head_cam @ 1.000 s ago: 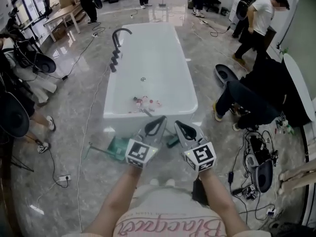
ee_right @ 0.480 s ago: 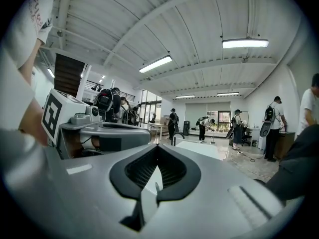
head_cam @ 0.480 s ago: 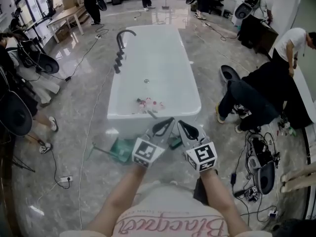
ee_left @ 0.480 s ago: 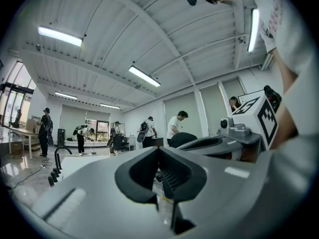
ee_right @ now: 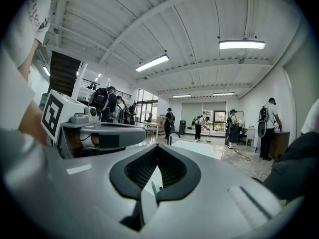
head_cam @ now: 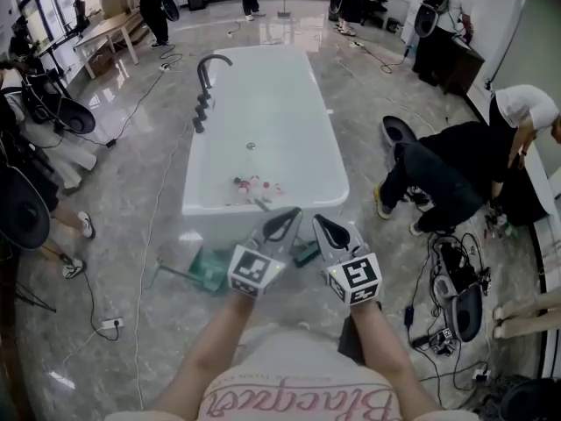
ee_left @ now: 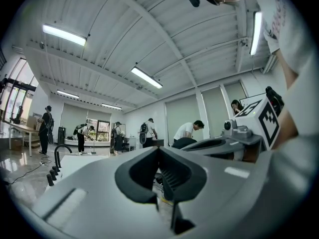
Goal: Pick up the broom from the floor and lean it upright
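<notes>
Broom lies on floor at near end of bathtub, green head partly hidden behind L tool. L tool and R tool both closed, empty, side by side, not touching it. Pink script on shirt not legible.

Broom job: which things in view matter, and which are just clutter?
Job:
- green broom on the floor, partly hidden by the grippers
- left gripper, shut, empty
- right gripper, shut, empty

Clutter:
- bathtub
- small bits inside it
- black tap
- floor cable
</notes>
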